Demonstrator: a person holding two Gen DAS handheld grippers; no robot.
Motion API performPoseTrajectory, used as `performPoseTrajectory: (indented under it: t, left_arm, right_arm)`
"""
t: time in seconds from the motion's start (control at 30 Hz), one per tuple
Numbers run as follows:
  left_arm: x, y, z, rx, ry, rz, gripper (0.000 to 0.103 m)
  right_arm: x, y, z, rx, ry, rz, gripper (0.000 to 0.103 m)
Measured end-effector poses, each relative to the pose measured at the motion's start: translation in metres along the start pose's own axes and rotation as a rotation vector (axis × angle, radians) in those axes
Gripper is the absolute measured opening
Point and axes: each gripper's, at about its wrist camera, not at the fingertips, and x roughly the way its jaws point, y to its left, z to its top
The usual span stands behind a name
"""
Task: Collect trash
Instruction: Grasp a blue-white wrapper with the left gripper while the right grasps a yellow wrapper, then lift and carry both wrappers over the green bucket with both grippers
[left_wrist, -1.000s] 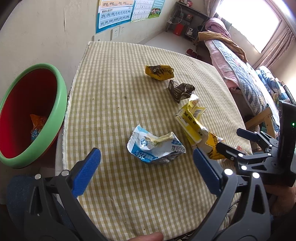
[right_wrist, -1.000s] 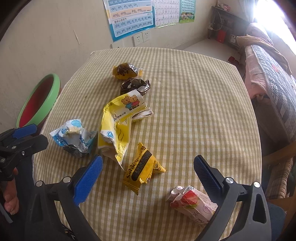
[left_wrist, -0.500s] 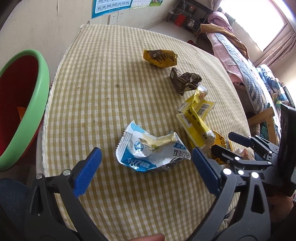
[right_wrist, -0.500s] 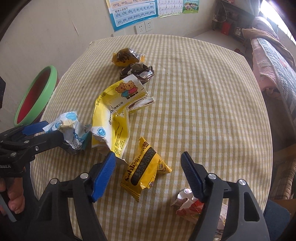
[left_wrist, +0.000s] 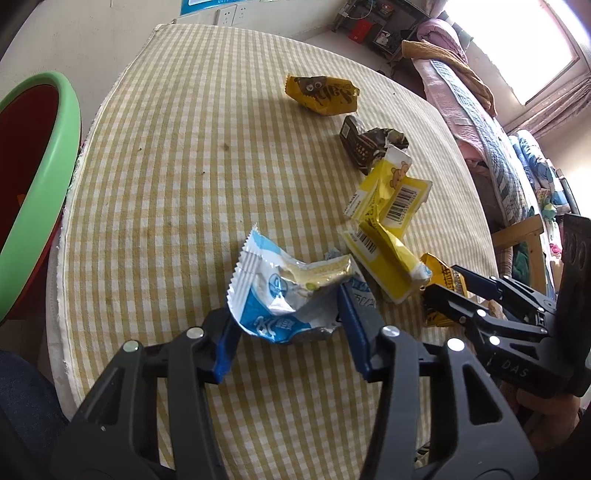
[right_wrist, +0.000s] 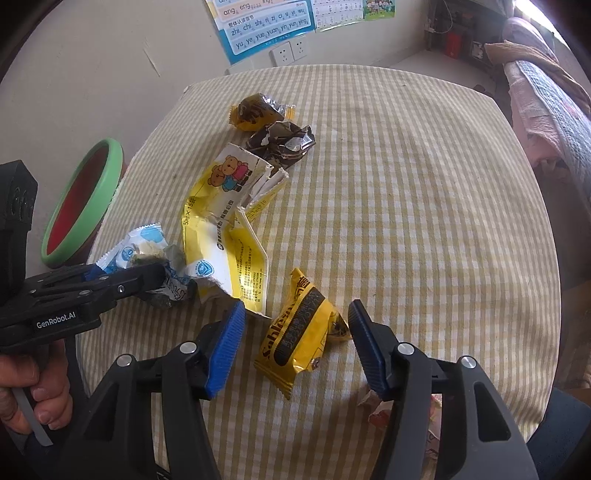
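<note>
1. On the checked tablecloth (left_wrist: 177, 177), the left gripper (left_wrist: 288, 325) has just been closing its blue pads against both sides of the blue-and-white wrapper (left_wrist: 273, 291), which bulges up between them near the cloth's near-left part.
2. Across the table, the right gripper (right_wrist: 295, 339) has just been narrowing around the yellow-and-black snack packet (right_wrist: 299, 332); its pads stand just beside the packet on each side, with small gaps showing.
3. Only the right wrist view shows a hand (right_wrist: 33, 391) on the left tool's handle, the pink wrapper (right_wrist: 384, 413) under the right jaw, and the wall poster (right_wrist: 266, 26). Only the left wrist view shows barcodes on the long yellow wrapper (left_wrist: 384, 229).
4. That yellow-and-black packet lies with its long axis slanting from near-left to far-right; the long yellow wrapper runs away towards the dark crumpled wrapper (right_wrist: 284, 144) and the brown-and-yellow wrapper (right_wrist: 258, 112).
5. The green-rimmed red basin (left_wrist: 40, 206) sits just off the cloth's left edge; the cloth's right half lies open towards the bed (right_wrist: 546, 103).
</note>
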Motion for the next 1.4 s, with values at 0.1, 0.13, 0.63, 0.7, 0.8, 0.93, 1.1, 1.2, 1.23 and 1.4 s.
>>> performPoseTrajectory:
  t: [0.1, 0.13, 0.63, 0.7, 0.8, 0.93, 1.1, 1.2, 1.23, 1.4]
  left_arm:
    - [-0.001, -0.001, 0.0, 0.002, -0.005, -0.003, 0.038]
    - [-0.002, -0.001, 0.0, 0.002, -0.008, -0.005, 0.035]
    - [-0.031, -0.009, -0.002, 0.042, -0.078, 0.008, 0.019]
    - [-0.034, -0.01, -0.002, 0.041, -0.085, 0.008, 0.018]
    - [-0.04, -0.01, -0.003, 0.037, -0.098, 0.006, 0.017]
    - [-0.048, -0.009, -0.005, 0.034, -0.116, 0.003, 0.015]
    - [-0.059, -0.009, -0.007, 0.032, -0.137, 0.001, 0.012]
    - [-0.065, -0.008, -0.008, 0.033, -0.149, 0.001, 0.011]
    - [-0.068, -0.007, -0.01, 0.035, -0.153, 0.002, 0.011]
    - [-0.079, -0.008, -0.011, 0.049, -0.173, 0.017, 0.011]
  right_arm:
    - [-0.001, -0.004, 0.0, 0.017, 0.0, -0.001, 0.04]
    - [-0.002, -0.005, 0.001, 0.022, 0.001, -0.003, 0.037]
    - [-0.027, -0.005, 0.001, 0.025, -0.048, -0.019, 0.031]
    - [-0.031, -0.004, 0.0, 0.023, -0.06, -0.029, 0.031]
    - [-0.037, -0.003, -0.001, 0.014, -0.079, -0.041, 0.031]
    - [-0.041, -0.001, 0.001, 0.005, -0.098, -0.044, 0.031]
    - [-0.047, 0.004, 0.003, -0.003, -0.122, -0.036, 0.031]
    - [-0.051, 0.008, 0.005, -0.013, -0.136, -0.035, 0.031]
    - [-0.052, 0.009, 0.006, -0.016, -0.139, -0.033, 0.031]
    - [-0.058, 0.016, 0.011, -0.036, -0.159, -0.025, 0.031]
